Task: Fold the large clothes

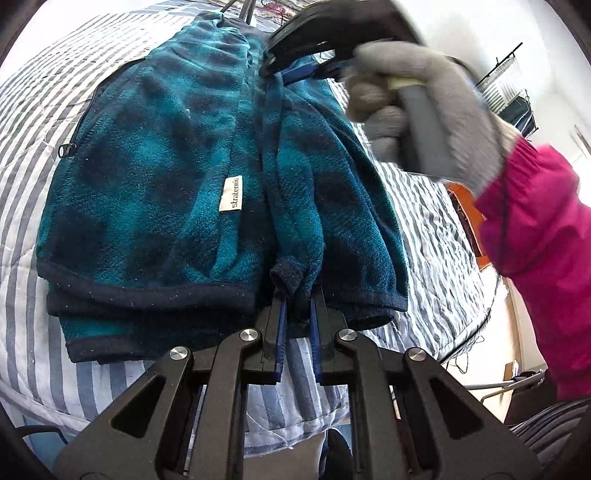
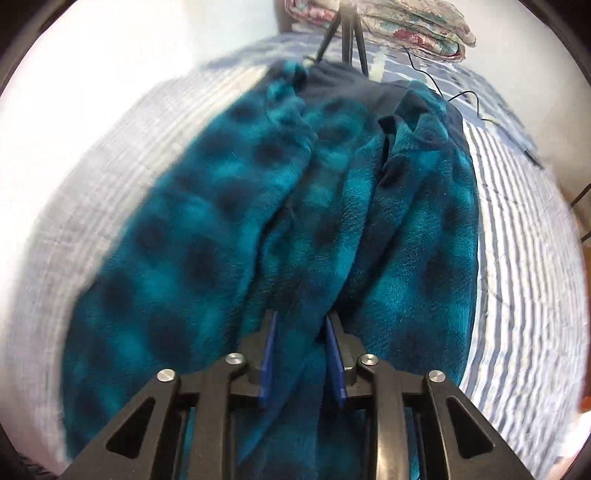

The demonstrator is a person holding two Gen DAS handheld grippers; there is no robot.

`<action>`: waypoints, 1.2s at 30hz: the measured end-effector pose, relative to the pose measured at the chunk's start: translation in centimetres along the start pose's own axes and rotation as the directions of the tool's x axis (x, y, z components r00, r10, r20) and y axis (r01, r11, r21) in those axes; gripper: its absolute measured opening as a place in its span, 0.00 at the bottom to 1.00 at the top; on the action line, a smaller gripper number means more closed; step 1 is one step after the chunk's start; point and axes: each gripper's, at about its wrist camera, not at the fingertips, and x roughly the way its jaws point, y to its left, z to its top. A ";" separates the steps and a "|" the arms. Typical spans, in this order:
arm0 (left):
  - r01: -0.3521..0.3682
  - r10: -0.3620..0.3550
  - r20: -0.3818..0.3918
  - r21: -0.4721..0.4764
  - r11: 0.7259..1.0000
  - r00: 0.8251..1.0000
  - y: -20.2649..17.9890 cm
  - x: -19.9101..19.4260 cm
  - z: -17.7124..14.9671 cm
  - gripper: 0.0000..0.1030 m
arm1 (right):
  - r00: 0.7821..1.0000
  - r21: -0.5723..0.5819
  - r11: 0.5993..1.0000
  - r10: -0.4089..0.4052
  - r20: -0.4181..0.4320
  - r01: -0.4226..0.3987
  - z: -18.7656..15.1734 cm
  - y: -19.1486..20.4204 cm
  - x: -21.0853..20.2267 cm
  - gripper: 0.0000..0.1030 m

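A blue-and-white striped quilt covers the bed, its stripes running out to every edge. At the far end a black tripod stands on the bedding, and behind it lies a folded floral comforter. A thin black cable trails over the stripes on the far right. Past the bed's right side sits something orange, too hidden to name, and a dark rack stands by the white wall.

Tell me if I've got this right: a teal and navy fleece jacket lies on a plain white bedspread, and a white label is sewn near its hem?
Not quite. The bedspread is striped in grey-blue and white, not plain white; the left wrist view shows the stripes clearly. The rest holds: the teal and navy fleece jacket lies on it, with a white label sewn near its hem.
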 end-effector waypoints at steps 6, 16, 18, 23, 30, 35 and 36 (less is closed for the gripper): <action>0.001 -0.001 -0.003 0.000 1.000 1.000 0.0 0.9 0.5 0.09 | 0.988 0.058 0.991 0.115 0.101 -0.121 -5.0 -3.6 -6.4 0.27; 0.008 -0.008 0.004 0.007 1.000 1.000 0.0 0.3 -0.2 0.09 | 0.969 -0.033 0.976 0.216 0.121 -0.214 -15.1 -2.6 -9.0 0.23; 0.007 -0.007 0.005 0.019 1.000 1.000 -0.1 -0.8 0.1 0.09 | 0.970 -0.065 0.972 0.231 0.074 -0.227 -16.3 -1.1 -7.7 0.24; -0.005 0.008 -0.035 0.080 0.997 0.999 -0.6 -3.0 -0.8 0.09 | 0.963 -0.196 0.944 0.268 -0.012 -0.265 -18.7 2.0 -7.1 0.25; -0.020 0.009 0.074 0.153 0.988 0.997 -2.4 -5.6 1.1 0.09 | 0.934 -0.009 0.947 0.318 0.163 -0.321 -17.6 -5.3 -11.3 0.54; -0.019 0.006 0.065 0.196 0.980 0.998 -3.4 -3.4 3.3 0.09 | 0.952 0.134 0.955 0.239 0.192 -0.266 -14.2 -10.0 -9.1 0.55; -0.014 0.002 0.054 0.207 0.978 0.999 -3.5 -2.8 3.5 0.09 | 0.951 0.162 0.949 0.239 0.194 -0.271 -13.3 -11.0 -8.3 0.55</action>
